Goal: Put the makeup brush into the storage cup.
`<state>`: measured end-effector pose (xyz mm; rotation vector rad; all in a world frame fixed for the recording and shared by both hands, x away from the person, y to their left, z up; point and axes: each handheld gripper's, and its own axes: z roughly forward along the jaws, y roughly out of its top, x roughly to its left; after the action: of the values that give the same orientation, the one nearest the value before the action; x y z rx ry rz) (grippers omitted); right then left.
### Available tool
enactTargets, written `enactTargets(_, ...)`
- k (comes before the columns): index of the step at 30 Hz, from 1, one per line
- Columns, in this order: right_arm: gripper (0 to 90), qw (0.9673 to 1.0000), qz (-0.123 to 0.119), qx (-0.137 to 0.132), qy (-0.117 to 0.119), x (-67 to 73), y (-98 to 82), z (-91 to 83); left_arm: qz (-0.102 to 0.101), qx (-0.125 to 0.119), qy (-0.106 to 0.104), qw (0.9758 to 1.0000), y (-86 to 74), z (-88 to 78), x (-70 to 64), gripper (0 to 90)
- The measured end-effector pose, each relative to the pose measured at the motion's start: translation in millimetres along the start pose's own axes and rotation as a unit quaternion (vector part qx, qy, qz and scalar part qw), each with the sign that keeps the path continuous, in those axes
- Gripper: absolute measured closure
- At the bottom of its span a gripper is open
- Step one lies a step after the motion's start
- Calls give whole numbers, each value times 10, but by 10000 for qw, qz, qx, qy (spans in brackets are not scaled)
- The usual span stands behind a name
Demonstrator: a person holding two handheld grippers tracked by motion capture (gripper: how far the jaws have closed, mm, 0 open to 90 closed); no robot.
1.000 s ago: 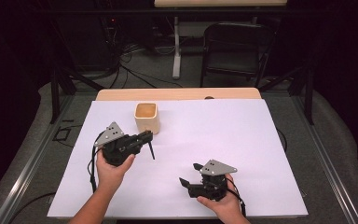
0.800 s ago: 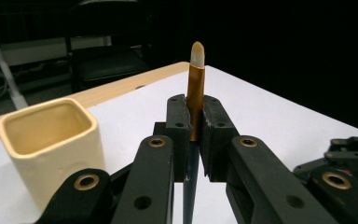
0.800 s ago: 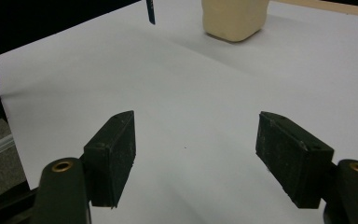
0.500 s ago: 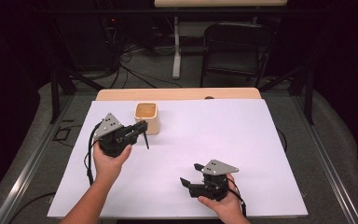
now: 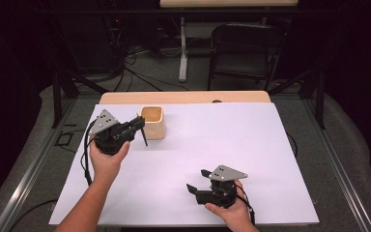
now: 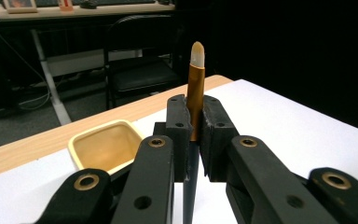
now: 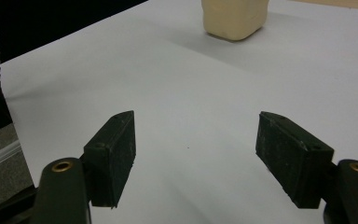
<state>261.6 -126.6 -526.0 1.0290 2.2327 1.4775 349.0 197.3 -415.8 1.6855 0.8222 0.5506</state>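
Note:
My left gripper (image 5: 139, 123) is shut on a thin brush (image 5: 144, 136) with a dark handle. It hovers just left of a beige square cup (image 5: 153, 122) at the back of the white sheet. In the left gripper view the brush's gold ferrule and pale tip (image 6: 196, 70) stand up between the closed jaws of the left gripper (image 6: 196, 117), with the cup (image 6: 105, 144) below and to the left. My right gripper (image 5: 198, 180) rests near the front edge, pointing left. Its jaws stand wide apart over bare sheet in the right gripper view (image 7: 196, 154), with the cup (image 7: 235, 16) far ahead.
A white sheet (image 5: 222, 140) covers the table; a strip of wooden tabletop (image 5: 183, 97) shows at the back. A black chair (image 5: 244, 48) and desk legs with cables stand beyond the table. Grey floor runs along both sides.
My left gripper has carried the brush away from the person and upward, closer to the cup's left side. The right gripper has kept still.

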Motion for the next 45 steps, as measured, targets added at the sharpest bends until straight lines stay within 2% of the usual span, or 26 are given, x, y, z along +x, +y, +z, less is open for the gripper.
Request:
enactTargets(18,283,10000,26,4,14,4,-5,8,75,-80,299,9995,134,54,94,833)
enactTargets(26,283,10000,30,18,10,-2,-10,11,74,-81,334,9994,163,90,122,833)
enactTargets(27,283,10000,30,18,10,-2,-10,11,66,-52,403,9992,226,154,172,833)
enactTargets(40,283,10000,57,-1,26,-16,-6,-4,4,-169,457,9988,349,232,238,833)
enactTargets(45,283,10000,77,-12,25,-18,-6,-6,-21,-159,494,9987,347,246,268,833)
